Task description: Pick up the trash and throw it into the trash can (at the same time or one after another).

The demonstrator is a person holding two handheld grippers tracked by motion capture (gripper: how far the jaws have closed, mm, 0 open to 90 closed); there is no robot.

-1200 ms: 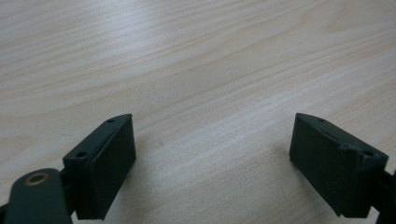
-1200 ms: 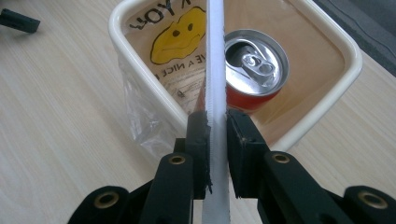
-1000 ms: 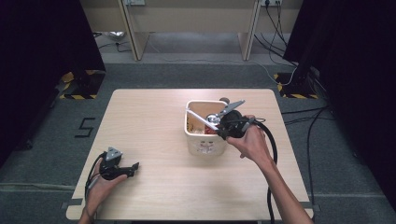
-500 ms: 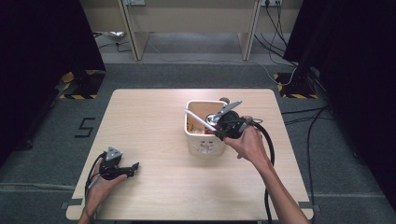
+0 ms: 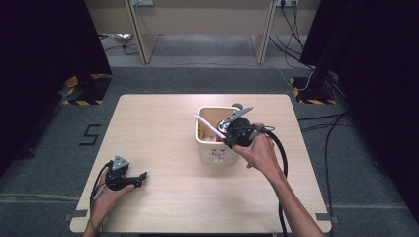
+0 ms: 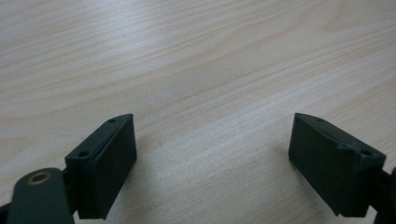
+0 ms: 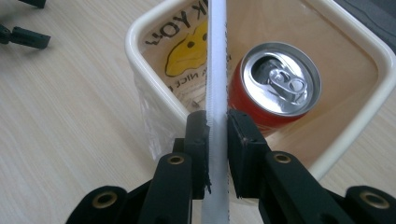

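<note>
While the left gripper (image 5: 141,177) is resting released at seven o'clock, the right gripper (image 7: 216,122) is clenching a white strip (image 7: 217,70) over the bin (image 5: 202,143) holding a can (image 7: 273,84).

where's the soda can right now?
In the right gripper view, the red soda can stands upright inside the cream bin, just right of the white strip.

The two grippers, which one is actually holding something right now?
The right gripper, over the white bin: its jaws pinch a white strip. The left gripper rests open on the table, nothing between its jaws.
</note>
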